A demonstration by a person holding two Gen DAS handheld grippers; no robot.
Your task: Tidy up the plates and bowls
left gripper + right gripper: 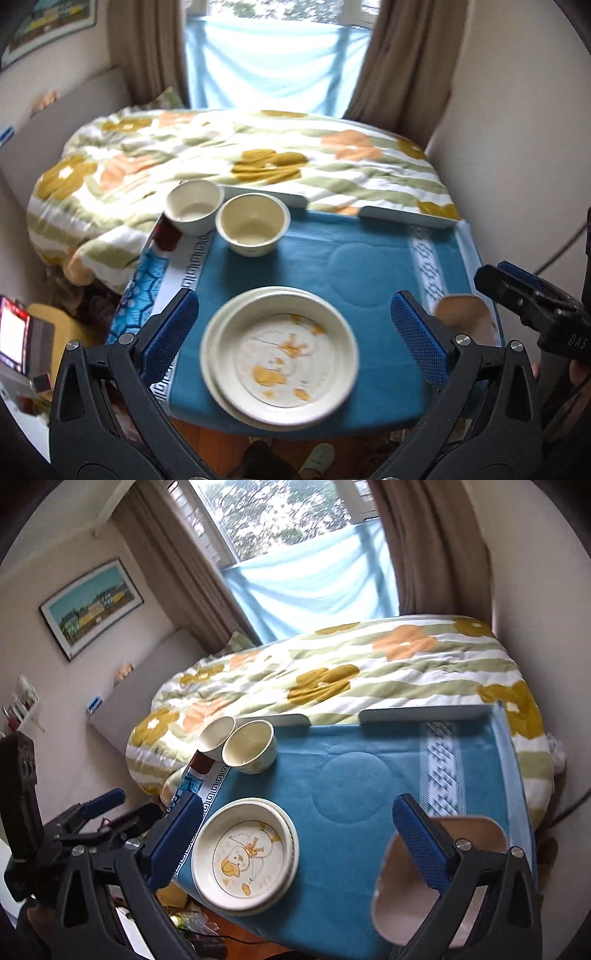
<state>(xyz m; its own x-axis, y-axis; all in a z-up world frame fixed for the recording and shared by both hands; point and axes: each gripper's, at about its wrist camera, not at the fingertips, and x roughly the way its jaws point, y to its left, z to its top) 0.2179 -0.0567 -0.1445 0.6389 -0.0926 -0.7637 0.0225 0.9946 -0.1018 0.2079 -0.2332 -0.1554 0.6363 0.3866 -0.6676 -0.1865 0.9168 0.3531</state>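
Note:
Two cream plates (280,354) (245,853), the top one printed with a duck, are stacked near the front edge of the blue mat (369,258) (351,771). Side by side at the mat's far left corner stand two cream bowls (192,206) (253,223) (216,736) (249,749). A beige rounded plate (465,317) (439,882) lies at the front right. My left gripper (294,302) hovers open above the stacked plates, holding nothing. Above the mat between the stack and the beige plate, my right gripper (299,805) is open and empty too.
A bed with a flowered duvet (240,158) (351,686) lies just behind the table. White rails (406,218) (424,712) edge the table's far side. Curtains and a window stand behind. A slipper (317,458) lies on the floor below the front edge.

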